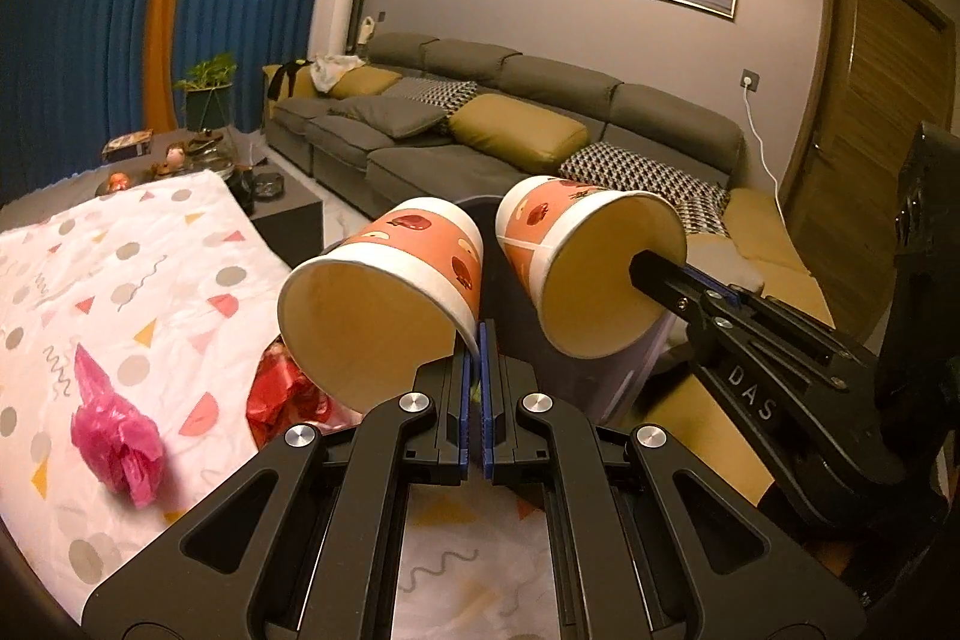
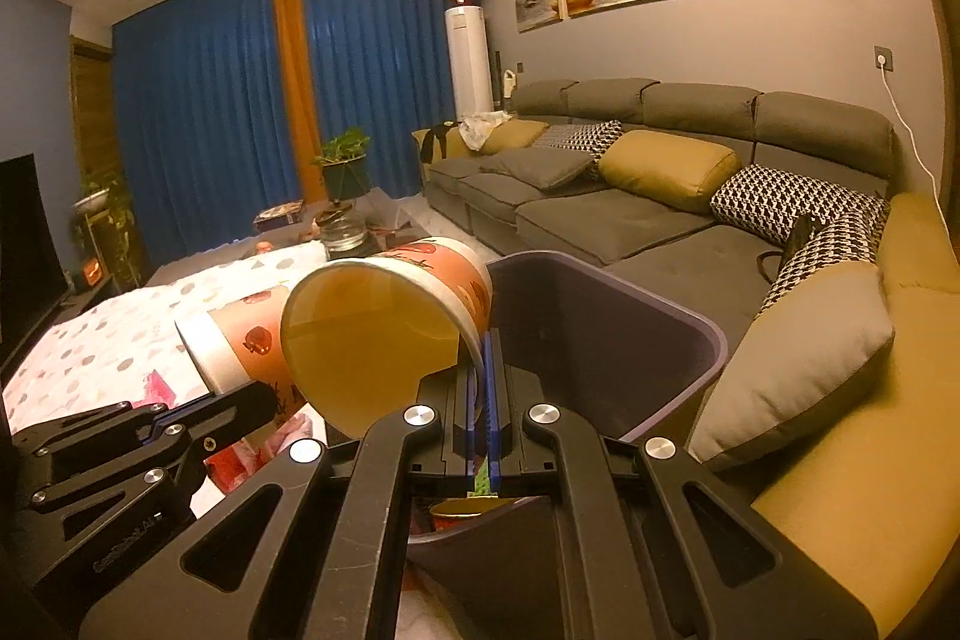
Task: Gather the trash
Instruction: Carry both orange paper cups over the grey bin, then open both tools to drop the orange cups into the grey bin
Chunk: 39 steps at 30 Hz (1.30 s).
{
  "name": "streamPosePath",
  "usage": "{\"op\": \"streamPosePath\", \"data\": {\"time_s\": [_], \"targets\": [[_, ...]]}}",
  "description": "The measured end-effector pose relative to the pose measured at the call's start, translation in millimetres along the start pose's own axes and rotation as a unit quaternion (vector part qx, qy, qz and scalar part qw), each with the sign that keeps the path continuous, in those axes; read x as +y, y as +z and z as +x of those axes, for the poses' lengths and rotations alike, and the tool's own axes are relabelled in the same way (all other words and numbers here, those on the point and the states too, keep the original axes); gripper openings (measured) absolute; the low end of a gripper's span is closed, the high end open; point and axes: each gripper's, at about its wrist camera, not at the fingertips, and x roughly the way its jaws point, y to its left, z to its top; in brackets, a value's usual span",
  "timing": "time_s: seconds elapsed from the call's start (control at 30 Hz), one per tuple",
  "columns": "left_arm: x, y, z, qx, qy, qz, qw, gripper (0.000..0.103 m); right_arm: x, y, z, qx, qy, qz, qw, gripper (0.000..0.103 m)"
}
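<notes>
My left gripper is shut on the rim of an orange paper cup with an apple print, which is tipped with its mouth towards the camera. To its right, my right gripper is shut on the rim of a second matching cup. Both cups hang over a dark purple trash bin. In the right wrist view my right gripper pinches its cup above the bin. My left gripper and its cup are at the left. Another cup lies inside the bin.
A crumpled pink plastic bag and a red wrapper lie on the patterned tablecloth at the left. A grey sofa with cushions runs behind the bin. A grey cushion sits just right of the bin.
</notes>
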Motion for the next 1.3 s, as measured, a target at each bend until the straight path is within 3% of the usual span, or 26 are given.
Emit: {"op": "streamPosePath", "data": {"time_s": [0.87,0.93,0.97,1.0,1.03,1.17,1.23,1.3], "targets": [[-5.2,6.4,28.0,0.014,-0.038,-0.003,0.9992,0.004,-13.0,3.0,19.0,0.016,-0.028,0.023,0.999,0.004],[-3.7,5.5,29.2,0.013,-0.031,-0.005,0.9994,0.020,-14.1,3.6,21.2,0.017,-0.029,0.023,0.999,0.010],[-2.8,4.7,28.7,0.013,-0.029,-0.007,0.9995,0.027,-14.4,3.6,22.3,0.018,-0.030,0.024,0.999,0.020],[-0.2,5.0,27.6,0.011,-0.030,-0.011,0.9994,0.042,-15.3,3.0,23.0,0.018,-0.031,0.025,0.999,0.031],[3.1,4.2,26.4,0.008,-0.029,-0.016,0.9994,0.056,-16.3,2.2,23.3,0.017,-0.031,0.026,0.999,0.035],[13.9,2.2,13.9,-0.007,0.002,-0.032,0.9995,0.076,-18.4,1.5,21.3,0.012,-0.036,0.030,0.999,0.042],[20.3,1.9,5.2,-0.016,0.020,-0.042,0.9988,0.089,-20.3,1.6,17.5,0.006,-0.037,0.036,0.999,0.056],[28.4,1.1,-7.6,-0.029,0.047,-0.053,0.9971,0.095,-19.1,1.5,11.5,-0.002,-0.035,0.037,0.999,0.064]]}}
